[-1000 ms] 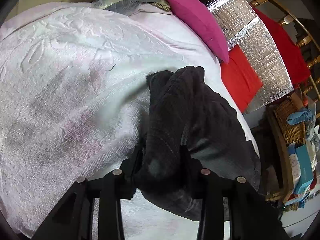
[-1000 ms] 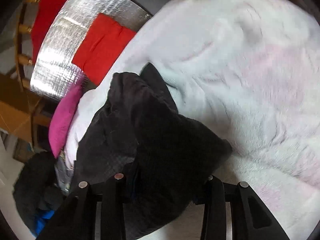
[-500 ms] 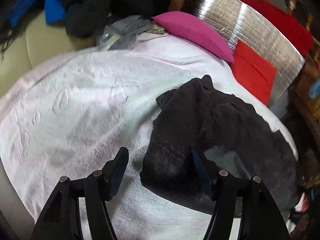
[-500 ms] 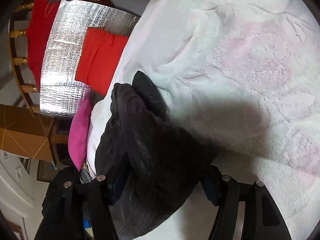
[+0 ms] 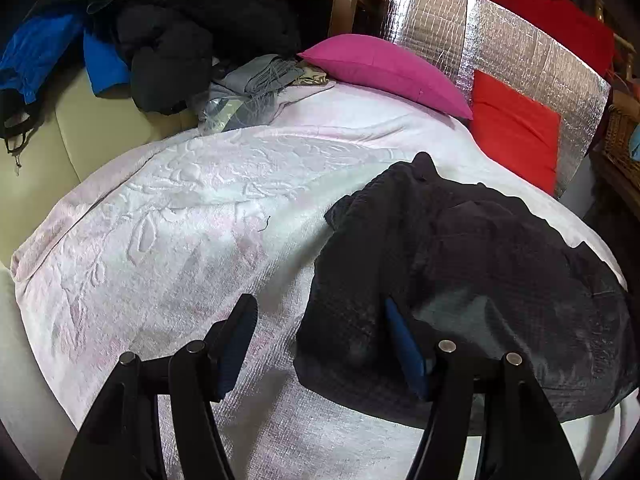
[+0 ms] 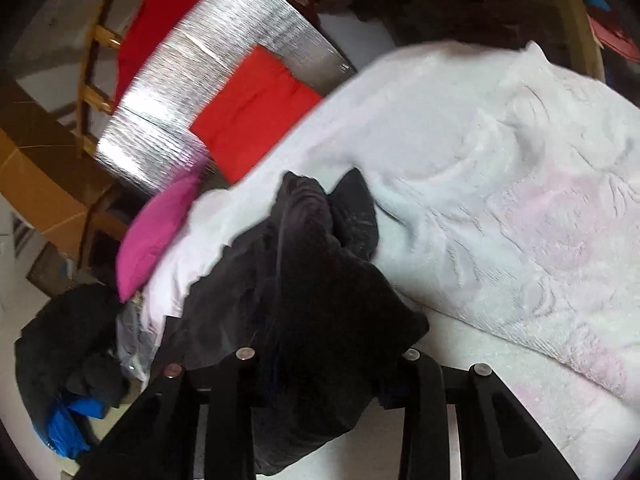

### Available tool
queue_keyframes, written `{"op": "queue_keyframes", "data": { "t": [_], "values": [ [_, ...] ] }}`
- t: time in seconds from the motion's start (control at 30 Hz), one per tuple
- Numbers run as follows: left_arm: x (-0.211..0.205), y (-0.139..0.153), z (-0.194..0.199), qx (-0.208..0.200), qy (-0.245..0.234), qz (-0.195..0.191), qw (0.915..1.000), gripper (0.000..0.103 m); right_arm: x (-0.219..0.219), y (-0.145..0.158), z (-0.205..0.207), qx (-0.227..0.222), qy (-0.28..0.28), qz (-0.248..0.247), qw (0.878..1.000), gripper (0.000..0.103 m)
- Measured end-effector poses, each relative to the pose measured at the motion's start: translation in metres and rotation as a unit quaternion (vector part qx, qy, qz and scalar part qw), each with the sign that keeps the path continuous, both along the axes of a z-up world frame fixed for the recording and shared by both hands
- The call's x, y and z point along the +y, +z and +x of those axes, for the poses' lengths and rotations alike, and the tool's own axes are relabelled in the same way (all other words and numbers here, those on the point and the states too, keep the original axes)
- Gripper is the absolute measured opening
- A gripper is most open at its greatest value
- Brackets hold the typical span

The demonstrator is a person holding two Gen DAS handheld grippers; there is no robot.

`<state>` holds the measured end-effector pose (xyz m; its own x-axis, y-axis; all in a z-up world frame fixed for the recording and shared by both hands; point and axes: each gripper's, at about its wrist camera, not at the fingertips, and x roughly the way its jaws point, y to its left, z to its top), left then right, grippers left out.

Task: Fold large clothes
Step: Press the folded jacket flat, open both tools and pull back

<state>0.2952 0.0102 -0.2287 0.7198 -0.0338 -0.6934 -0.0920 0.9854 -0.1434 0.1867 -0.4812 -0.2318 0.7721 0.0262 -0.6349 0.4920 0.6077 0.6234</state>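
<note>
A dark black garment (image 5: pixel 460 264) lies bunched on the pale pink blanket (image 5: pixel 180 220) that covers the bed. My left gripper (image 5: pixel 320 320) is open above the blanket; the garment's near edge lies between its fingers, draped against the right finger (image 5: pixel 404 344). In the right wrist view the garment (image 6: pixel 312 280) fills the space between the jaws of my right gripper (image 6: pixel 320 364), which stand wide apart; its fingertips are hidden by the cloth.
A magenta pillow (image 5: pixel 384 68), a red cushion (image 5: pixel 516 128) and a silver foil panel (image 5: pixel 500 40) stand at the bed's far end. A pile of dark and blue clothes (image 5: pixel 160 40) lies on a cream sofa at the far left. A wicker basket (image 5: pixel 624 140) is at right.
My left gripper has opened and let go of the garment, pulling back and up. My right gripper has also opened and drawn back; the garment has settled on the blanket.
</note>
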Motion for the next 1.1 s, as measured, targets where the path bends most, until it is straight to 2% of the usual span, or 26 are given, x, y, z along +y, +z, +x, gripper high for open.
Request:
{"op": "queue_keyframes", "data": {
  "t": [0.1,0.23,0.27,0.3,0.43,0.57,0.67,0.73,0.77,0.8,0.87,0.97,1.0,1.07,1.1],
  "values": [
    [-0.001,0.0,0.001,-0.002,-0.002,0.005,1.0,0.067,-0.012,-0.019,0.007,0.037,-0.007,0.037,0.999,0.035],
    [0.0,-0.002,0.003,0.0,-0.002,0.006,1.0,0.067,-0.021,-0.027,0.005,0.034,-0.004,0.076,0.996,0.04],
    [0.0,-0.002,0.003,0.0,-0.002,0.007,1.0,0.067,-0.021,-0.028,0.006,0.036,-0.005,0.081,0.996,0.051],
    [0.0,-0.002,0.003,-0.001,-0.002,0.008,1.0,0.067,-0.022,-0.03,0.004,0.041,-0.009,0.084,0.996,0.054],
    [-0.002,-0.002,0.004,0.001,-0.003,0.009,1.0,0.067,-0.029,-0.031,0.001,0.046,-0.018,0.107,0.993,0.057],
    [-0.001,0.001,0.001,-0.003,-0.004,0.021,0.9998,0.067,-0.028,-0.021,-0.008,0.049,-0.03,0.088,0.994,0.064],
    [-0.001,0.008,-0.01,-0.011,-0.006,0.042,0.999,0.067,-0.022,-0.006,-0.027,0.057,-0.044,0.054,0.996,0.067],
    [-0.001,0.019,-0.028,-0.024,-0.003,0.071,0.9972,0.073,-0.008,0.009,-0.047,0.058,-0.055,0.002,0.997,0.072],
    [-0.001,0.024,-0.036,-0.031,-0.002,0.08,0.9963,0.078,0.004,0.019,-0.057,0.058,-0.057,-0.028,0.996,0.073],
    [0.0,0.033,-0.047,-0.041,-0.002,0.087,0.9953,0.08,0.011,0.026,-0.065,0.057,-0.052,-0.049,0.996,0.073],
    [-0.001,0.048,-0.066,-0.056,-0.004,0.095,0.994,0.081,0.036,0.044,-0.077,0.052,-0.029,-0.102,0.993,0.073],
    [-0.007,0.081,-0.1,-0.075,-0.017,0.109,0.991,0.091,0.078,0.073,-0.094,0.038,0.011,-0.176,0.984,0.073],
    [-0.008,0.092,-0.109,-0.085,-0.017,0.115,0.9896,0.091,0.097,0.086,-0.101,0.029,0.034,-0.201,0.978,0.073],
    [-0.013,0.119,-0.132,-0.118,-0.02,0.121,0.9854,0.092,0.122,0.108,-0.109,0.014,0.063,-0.233,0.97,0.073],
    [-0.015,0.136,-0.146,-0.137,-0.024,0.121,0.983,0.097,0.136,0.123,-0.117,0.005,0.076,-0.248,0.966,0.073]
  ]
}}
